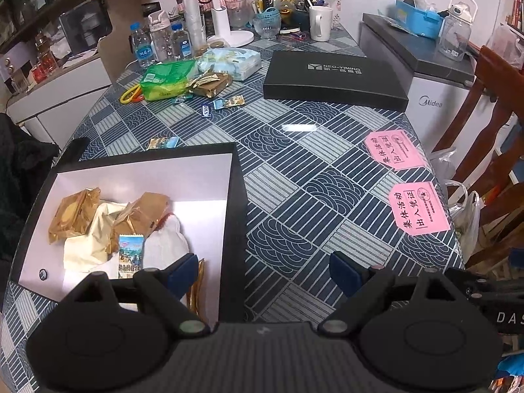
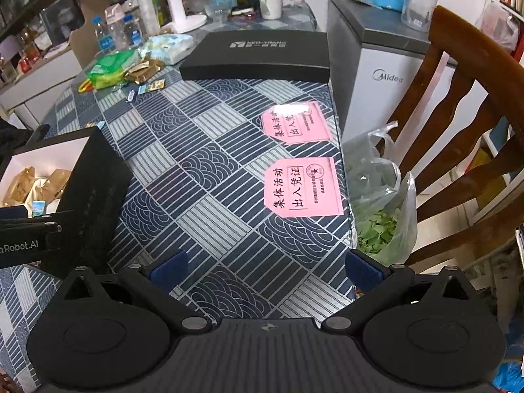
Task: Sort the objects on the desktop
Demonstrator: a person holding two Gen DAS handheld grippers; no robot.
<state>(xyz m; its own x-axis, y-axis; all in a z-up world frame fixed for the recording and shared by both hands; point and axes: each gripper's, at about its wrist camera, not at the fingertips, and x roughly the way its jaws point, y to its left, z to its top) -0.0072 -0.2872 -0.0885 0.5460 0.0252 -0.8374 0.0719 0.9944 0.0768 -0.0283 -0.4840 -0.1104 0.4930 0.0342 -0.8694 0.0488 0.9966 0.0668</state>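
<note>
The table [image 1: 294,163], covered in a blue-and-grey patterned cloth, carries all the items noted. A small white refrigerator [image 2: 386,85] marked Midea stands beside its far right corner, and a wooden chair [image 2: 465,104] stands at the right edge with a plastic bag of green leaves [image 2: 380,229] just beside it. A closed black box lid [image 1: 334,80] with white lettering lies flat at the far right of the table. An open black box [image 1: 234,222] with a white interior sits at the near left; it holds gold-wrapped packets [image 1: 73,214], a cream wrapper [image 1: 88,245] and a candy with a printed scenic wrapper [image 1: 130,255]. At the far left lie a green package [image 1: 167,80], a pale blue tissue pack [image 1: 232,60] and further gold packets [image 1: 209,85]. Two pink slips [image 2: 301,186] with printed characters lie near the right edge, one behind the other. Loose candies [image 1: 229,102] are scattered near the green package, and another candy [image 1: 162,143] lies just beyond the open box's far wall. The left gripper [image 1: 262,271] hangs over the open box's right wall, fingers apart, holding nothing. The right gripper [image 2: 265,270] hangs over bare cloth near the front edge, fingers likewise spread and empty.
</note>
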